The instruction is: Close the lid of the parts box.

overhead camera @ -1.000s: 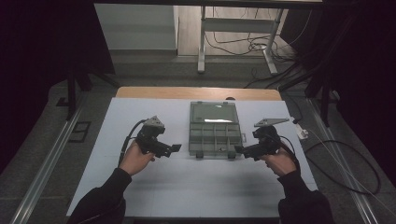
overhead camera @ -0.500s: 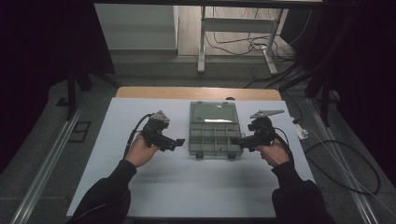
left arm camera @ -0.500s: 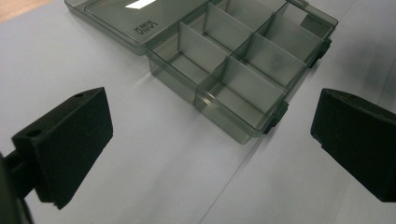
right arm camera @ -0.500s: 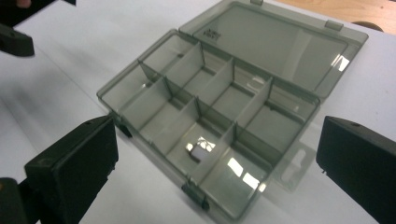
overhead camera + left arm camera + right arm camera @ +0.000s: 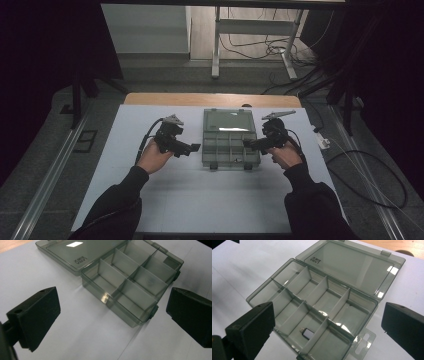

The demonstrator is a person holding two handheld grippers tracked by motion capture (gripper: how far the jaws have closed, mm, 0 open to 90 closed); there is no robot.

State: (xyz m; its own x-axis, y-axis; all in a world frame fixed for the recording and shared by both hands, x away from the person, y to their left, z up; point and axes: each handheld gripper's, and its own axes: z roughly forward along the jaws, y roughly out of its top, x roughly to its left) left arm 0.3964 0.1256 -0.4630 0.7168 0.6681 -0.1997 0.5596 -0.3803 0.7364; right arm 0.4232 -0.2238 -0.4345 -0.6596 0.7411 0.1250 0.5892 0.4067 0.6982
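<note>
Both grippers have closed in on the clear compartment box (image 5: 231, 142) since a second ago: the left gripper (image 5: 194, 148) now sits just beside its 9 o'clock edge, the right gripper (image 5: 247, 143) at its 3 o'clock edge. Jaws on both stand wide apart, holding nothing. The box lies mid-table (image 5: 150, 195), lid (image 5: 229, 120) flat open toward 12 o'clock; a small metal adapter (image 5: 306, 333) rests in one near compartment. Handling looks about to begin

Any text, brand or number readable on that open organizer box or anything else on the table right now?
Small embossed mark on the open lid of the organizer box, near the hinge: two short lines, upside down, too small to read.
Small metal part in one compartment: no readable marking.
</note>
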